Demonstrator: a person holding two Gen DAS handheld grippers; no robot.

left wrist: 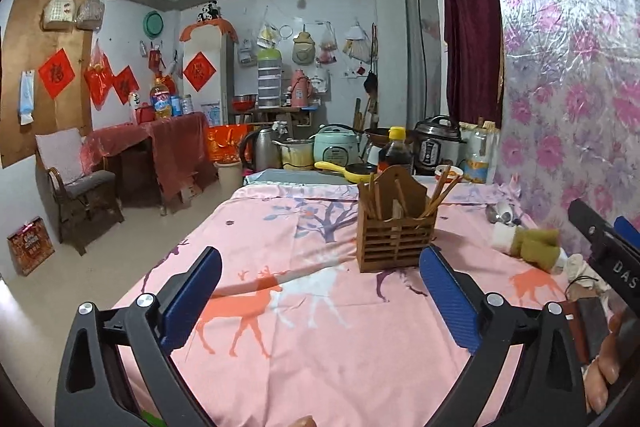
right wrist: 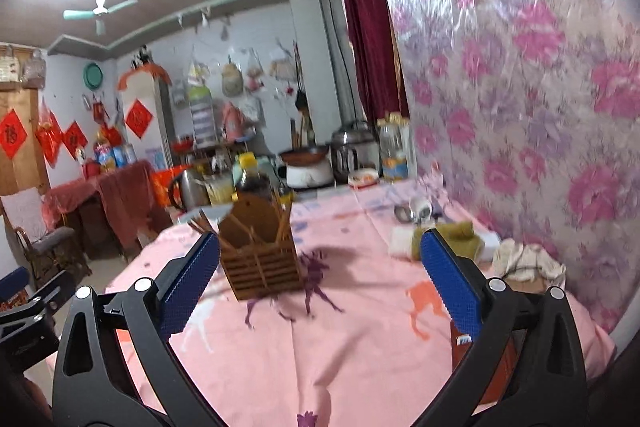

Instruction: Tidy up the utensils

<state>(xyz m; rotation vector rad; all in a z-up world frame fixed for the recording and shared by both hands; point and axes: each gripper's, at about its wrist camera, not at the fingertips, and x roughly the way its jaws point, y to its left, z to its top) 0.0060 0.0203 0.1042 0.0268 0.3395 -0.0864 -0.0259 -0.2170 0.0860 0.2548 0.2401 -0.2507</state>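
A brown wooden slatted utensil holder (left wrist: 396,227) stands upright on the pink deer-print cloth (left wrist: 320,327), with several chopsticks (left wrist: 440,193) sticking out of it. It also shows in the right wrist view (right wrist: 260,259). My left gripper (left wrist: 320,267) is open and empty, hovering over the cloth just in front of the holder. My right gripper (right wrist: 316,251) is open and empty, with the holder just beyond its left finger. The right gripper's black body shows at the right edge of the left wrist view (left wrist: 608,251). That view is motion-blurred.
A white and olive bundle (left wrist: 528,243) and a metal spoon (left wrist: 500,215) lie by the floral wall (left wrist: 580,107). A soy sauce bottle (left wrist: 396,151), cookers and a kettle (left wrist: 260,147) stand at the table's far end. A chair (left wrist: 76,187) stands on the floor at left.
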